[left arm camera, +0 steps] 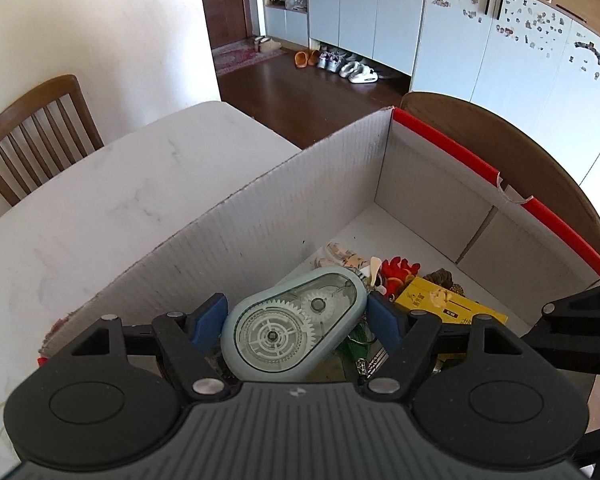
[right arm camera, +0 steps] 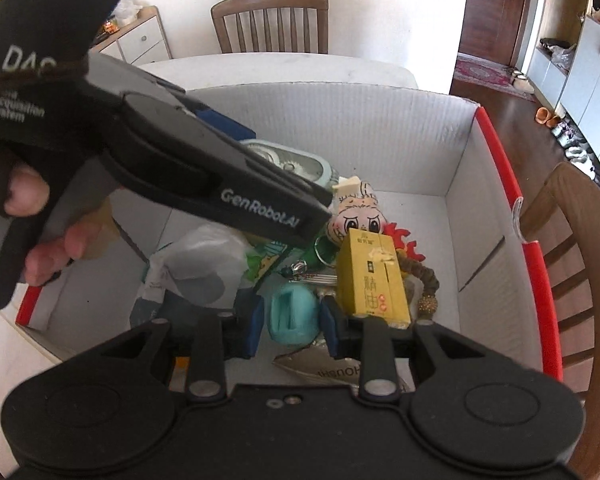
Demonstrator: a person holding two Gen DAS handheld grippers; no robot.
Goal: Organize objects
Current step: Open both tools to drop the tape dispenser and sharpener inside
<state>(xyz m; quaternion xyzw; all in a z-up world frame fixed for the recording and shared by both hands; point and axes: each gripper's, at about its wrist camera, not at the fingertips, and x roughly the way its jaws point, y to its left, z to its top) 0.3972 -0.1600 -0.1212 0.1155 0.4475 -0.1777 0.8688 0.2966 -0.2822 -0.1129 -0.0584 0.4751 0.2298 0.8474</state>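
Left gripper clamped on pale blue correction tape dispenser, blue fingers pressing both sides, held above white cardboard box. Right gripper closed on small teal object, low inside same box. Among box contents: yellow carton, cartoon plush keychain, plastic bag. Box standing on white marble surface, wooden chair beyond.
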